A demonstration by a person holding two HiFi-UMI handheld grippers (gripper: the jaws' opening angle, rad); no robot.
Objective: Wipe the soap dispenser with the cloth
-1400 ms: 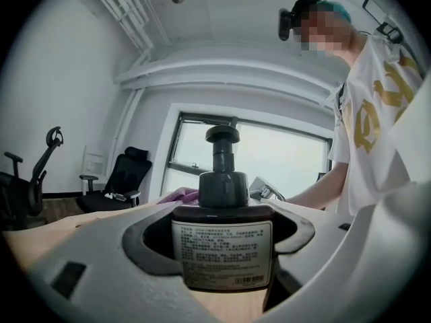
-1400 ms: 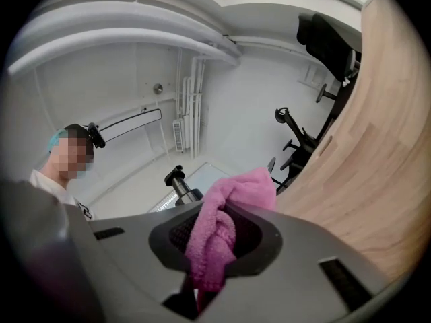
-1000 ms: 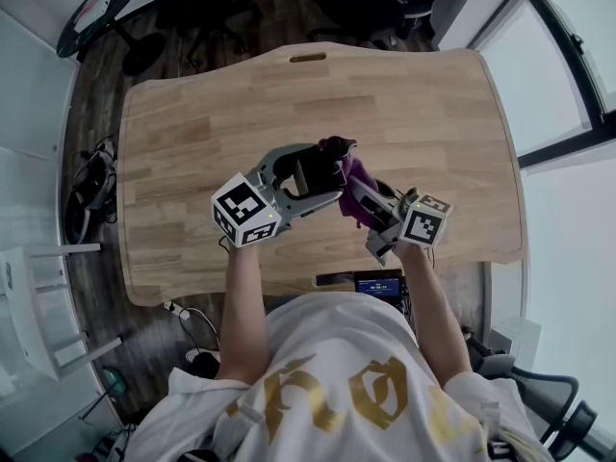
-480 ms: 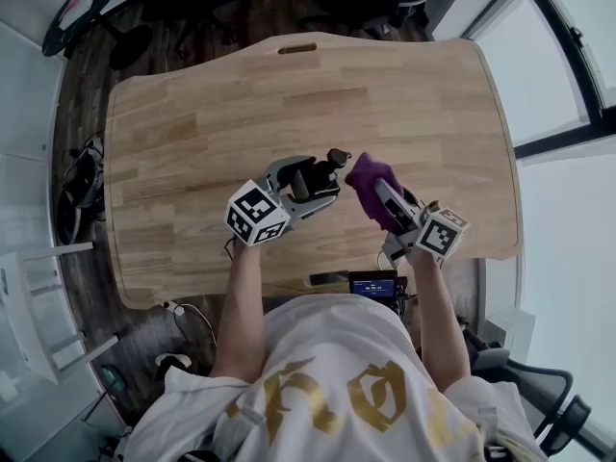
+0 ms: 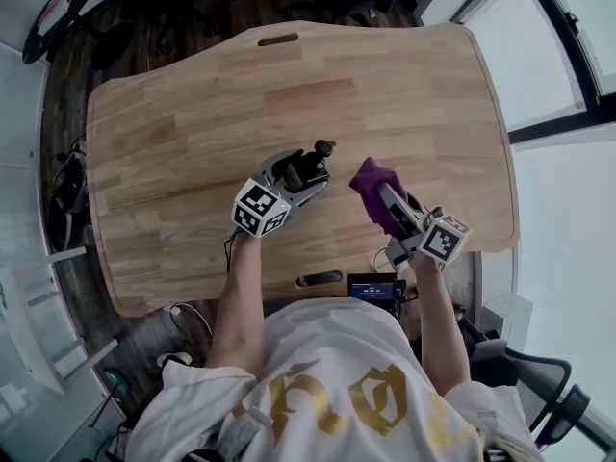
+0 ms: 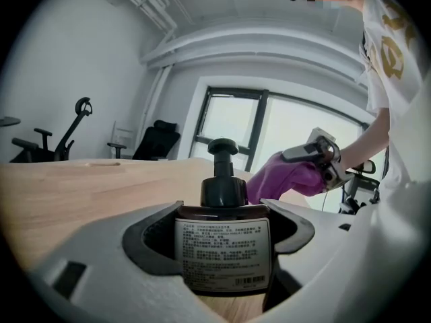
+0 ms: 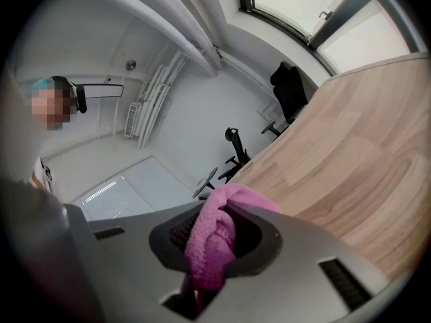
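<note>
A dark brown soap dispenser (image 6: 222, 237) with a black pump head (image 6: 222, 147) and a white label stands upright between the jaws of my left gripper (image 5: 303, 173), which is shut on its body. From above, the dispenser (image 5: 316, 162) is over the middle of the wooden table (image 5: 192, 114). My right gripper (image 5: 377, 189) is shut on a bunched purple cloth (image 7: 210, 244), seen in the head view as the cloth (image 5: 371, 177) a short way right of the dispenser, not touching it. From the left gripper view the cloth (image 6: 283, 178) hangs beyond the pump.
The table's front edge (image 5: 318, 279) runs close to the person's body, with a small screen (image 5: 373, 289) below it. A slot handle (image 5: 278, 38) is cut near the far edge. Office chairs and windows lie beyond the table.
The cloth was against the dispenser's top a second ago; my right gripper has drawn it away to the right. The left gripper still holds the dispenser, shifted slightly.
</note>
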